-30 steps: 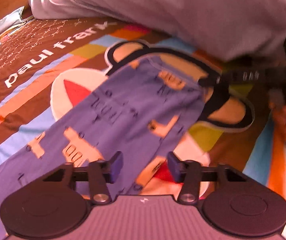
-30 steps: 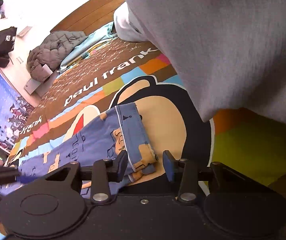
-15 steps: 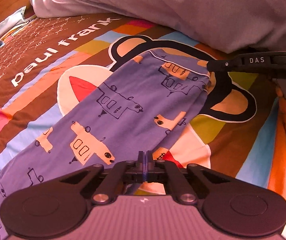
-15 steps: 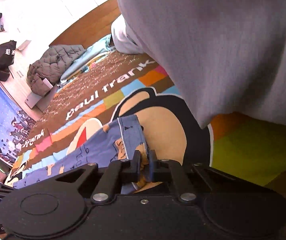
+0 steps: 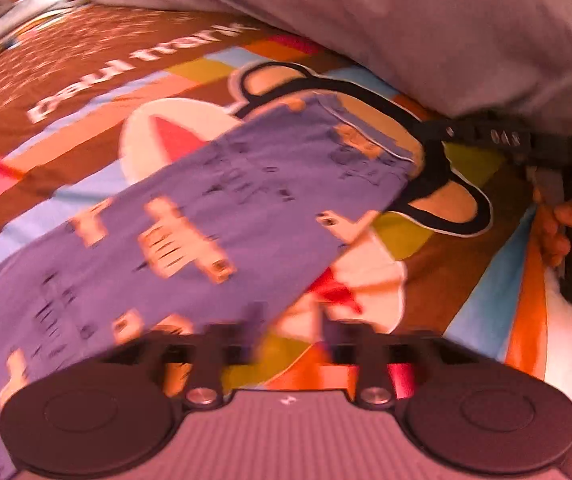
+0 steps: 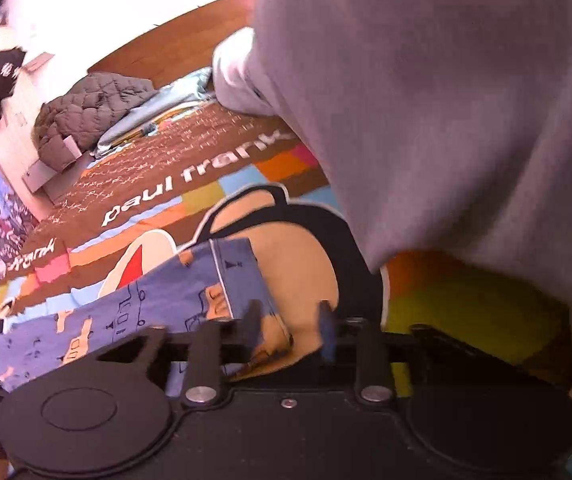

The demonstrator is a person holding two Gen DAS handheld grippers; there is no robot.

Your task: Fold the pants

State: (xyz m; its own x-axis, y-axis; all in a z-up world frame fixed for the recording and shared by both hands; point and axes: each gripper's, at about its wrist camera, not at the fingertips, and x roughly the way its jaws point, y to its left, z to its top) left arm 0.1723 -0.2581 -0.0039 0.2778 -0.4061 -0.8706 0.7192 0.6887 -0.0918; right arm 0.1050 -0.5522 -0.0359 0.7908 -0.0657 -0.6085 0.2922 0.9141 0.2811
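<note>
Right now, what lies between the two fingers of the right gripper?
In the right wrist view, the waistband corner of the blue pants lies between the open fingers of the right gripper, on the colourful blanket.

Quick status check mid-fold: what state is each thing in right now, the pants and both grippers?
pants: lying flat on the blanket, folded lengthwise, held by neither gripper
left gripper: open, jaws just opened, nothing between them
right gripper: open, jaws just opened, waistband corner between them, unpinched
blanket: spread flat

We see a colourful blanket [image 6: 214,168] lettered "paul frank" spread over the floor; on it the blue printed pants [image 5: 214,208] lie flat, with a grey quilted jacket [image 6: 90,116] heaped at its far edge
</note>
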